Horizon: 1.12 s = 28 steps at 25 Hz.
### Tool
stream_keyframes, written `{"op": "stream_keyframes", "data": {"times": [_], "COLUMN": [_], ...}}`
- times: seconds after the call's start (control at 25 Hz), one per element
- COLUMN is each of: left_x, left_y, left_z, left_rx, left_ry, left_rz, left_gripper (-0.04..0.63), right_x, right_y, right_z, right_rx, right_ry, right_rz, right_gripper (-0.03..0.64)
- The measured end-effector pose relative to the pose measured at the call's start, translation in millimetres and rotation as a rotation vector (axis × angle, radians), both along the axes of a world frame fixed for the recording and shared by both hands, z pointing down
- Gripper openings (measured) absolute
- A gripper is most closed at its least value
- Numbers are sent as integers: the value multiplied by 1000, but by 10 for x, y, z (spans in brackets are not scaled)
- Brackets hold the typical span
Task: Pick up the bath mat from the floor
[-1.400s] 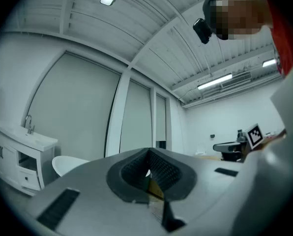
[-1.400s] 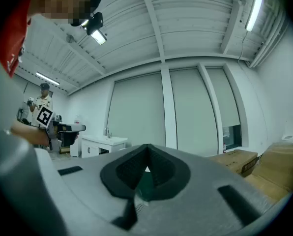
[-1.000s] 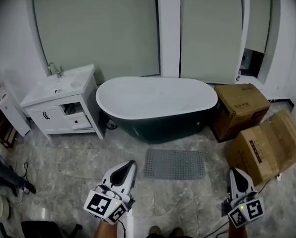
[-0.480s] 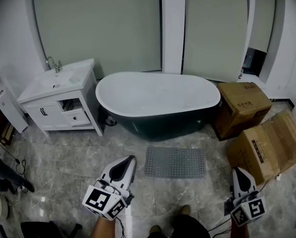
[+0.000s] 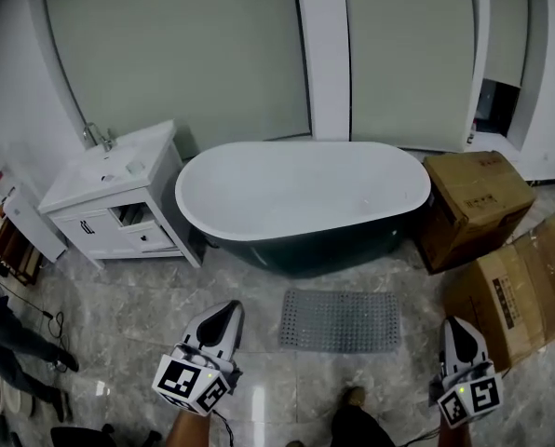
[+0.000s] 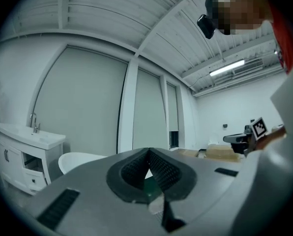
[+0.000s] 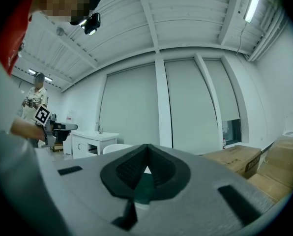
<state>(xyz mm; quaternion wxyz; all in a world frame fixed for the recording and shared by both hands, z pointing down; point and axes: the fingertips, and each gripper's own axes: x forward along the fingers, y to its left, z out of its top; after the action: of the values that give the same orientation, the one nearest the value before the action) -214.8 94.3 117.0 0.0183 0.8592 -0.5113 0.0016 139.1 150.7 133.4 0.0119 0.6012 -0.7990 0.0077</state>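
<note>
Head view: the mat [image 5: 340, 321] lies flat on the floor [image 5: 119, 315], its long side parallel to the tub [image 5: 305, 248] and just in front of it. Neither hand-held gripper touches it. The left hand-held gripper [image 5: 229, 308] sits low in frame with its tip pointing toward the tub. The mat is just right of that tip, near but apart. The right hand-held gripper [image 5: 453, 325] is at lower right, tip also pointing forward. The mat is to its left, near but apart. So the mat lies between the two tips, reaching a bit farther toward the tub than either. A vanity [image 5: 119, 194] stands left of the tub and boxes [image 5: 478, 198] stand right of it.

Left gripper view: the left hand-held gripper [image 6: 148, 163] has its jaws together, pads meeting at the tip, nothing clamped. The camera looks across the room rather than at the floor. The vanity [image 6: 23, 149] is at left, the white tub [image 6: 80, 160] sits behind the jaws at left, and the boxes [image 6: 220, 152] are at right. The right hand-held gripper [image 6: 254, 132] shows at far right.

Right gripper view: the right hand-held gripper [image 7: 146, 167] also has its jaws together, nothing between the pads. The vanity [image 7: 95, 141] and tub [image 7: 118, 148] are left of the jaws, the boxes [image 7: 235, 156] right. The left hand-held gripper [image 7: 48, 122] shows at far left, with a standing person [image 7: 37, 95] behind it.
</note>
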Motion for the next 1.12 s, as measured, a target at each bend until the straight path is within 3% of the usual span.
{"op": "stream_keyframes", "data": {"times": [0.52, 1.12], "left_x": [552, 710], "left_y": [-1321, -2244], "left_z": [546, 1974], "left_rx": [-108, -304], "left_ry": [-59, -113], "left_rz": [-131, -64], "left_gripper": [11, 11], "right_x": [787, 995], "right_y": [-1444, -2225], "right_z": [562, 1662], "right_rx": [-91, -243], "right_ry": [-10, -22], "right_rz": [-75, -14], "right_gripper": [5, 5]}}
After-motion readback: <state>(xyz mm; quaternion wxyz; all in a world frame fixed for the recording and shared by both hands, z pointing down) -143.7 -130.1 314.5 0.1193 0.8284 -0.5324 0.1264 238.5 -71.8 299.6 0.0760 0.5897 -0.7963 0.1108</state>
